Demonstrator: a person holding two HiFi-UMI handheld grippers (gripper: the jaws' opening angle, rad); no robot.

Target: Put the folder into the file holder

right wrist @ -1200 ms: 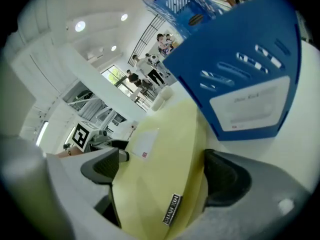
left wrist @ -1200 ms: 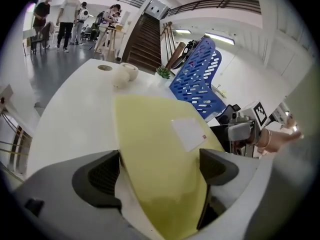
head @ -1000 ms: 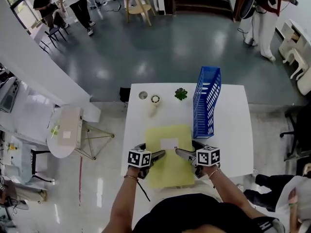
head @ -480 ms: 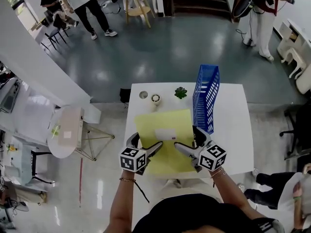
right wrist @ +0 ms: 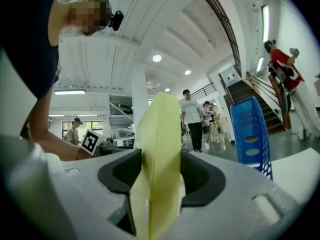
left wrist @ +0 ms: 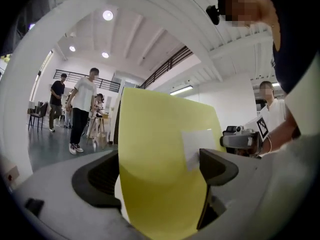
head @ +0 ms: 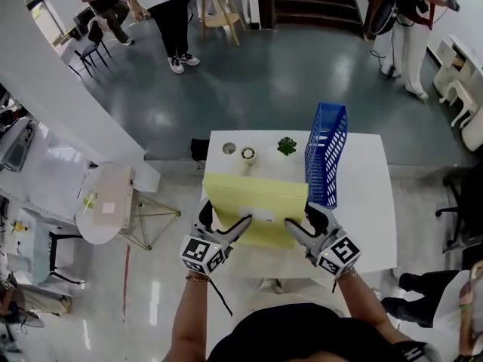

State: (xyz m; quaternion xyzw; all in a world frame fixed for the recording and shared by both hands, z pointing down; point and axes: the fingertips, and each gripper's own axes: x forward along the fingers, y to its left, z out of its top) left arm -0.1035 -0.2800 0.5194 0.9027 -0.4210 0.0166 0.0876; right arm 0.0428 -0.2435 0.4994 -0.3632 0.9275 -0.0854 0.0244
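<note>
Head view has the left gripper (head: pixel 225 219) at 7 o'clock of the white table (head: pixel 362 202). Its jaws stand wide, and the pale yellow card folder (head: pixel 256 198) slants across the gap; it looks cradled there rather than pinched. There is one folder only, raised off the tabletop and tipped up, with its long edge running 9 to 3 o'clock.

Beyond it, along the 12 o'clock edge, sit three small things: a round grey disc (head: pixel 229 148), a tape roll (head: pixel 247 154) and a small green plant (head: pixel 287 145).

At 5 o'clock, the right gripper (head: pixel 302 217) has its jaws closing. The folder's right margin is between them, with both pads against its faces.

One blue plastic mesh file holder (head: pixel 324 153) stands upright just beside the folder's right corner, at about 1 o'clock from it. Its long axis runs 12 to 6 o'clock and its top is open. The folder therefore lies crosswise to the slot, and the right gripper is the nearer one. The folder probably needs a quarter turn before it can drop in.
</note>
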